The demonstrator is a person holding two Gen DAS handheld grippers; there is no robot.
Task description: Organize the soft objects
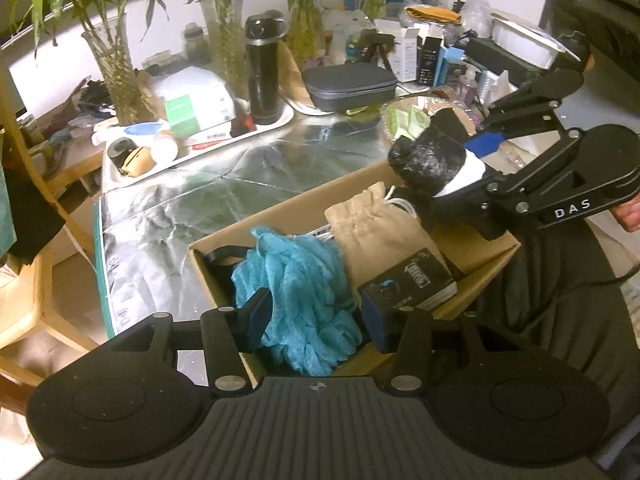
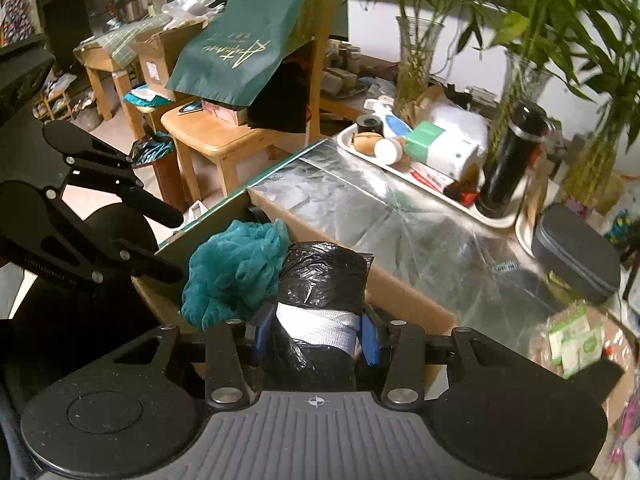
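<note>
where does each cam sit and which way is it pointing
Left wrist: on the left gripper, looking down into the cardboard box and across the foil table; its open fingers and the right gripper show.
Right wrist: on the right gripper, facing the wooden chair; its fingers clamp a black bag roll.
Shared: blue mesh loofah, black bottle.

Surface: table (image 1: 248, 184) under creased silver foil.
Near edge: open cardboard box (image 1: 480, 248).
Far side: white tray (image 1: 280, 122), grey zip case (image 1: 352, 88), glass vases (image 1: 116, 76).

Sponge (image 1: 304, 280) and pouch (image 1: 376, 224) lie in box (image 1: 472, 248).
</note>
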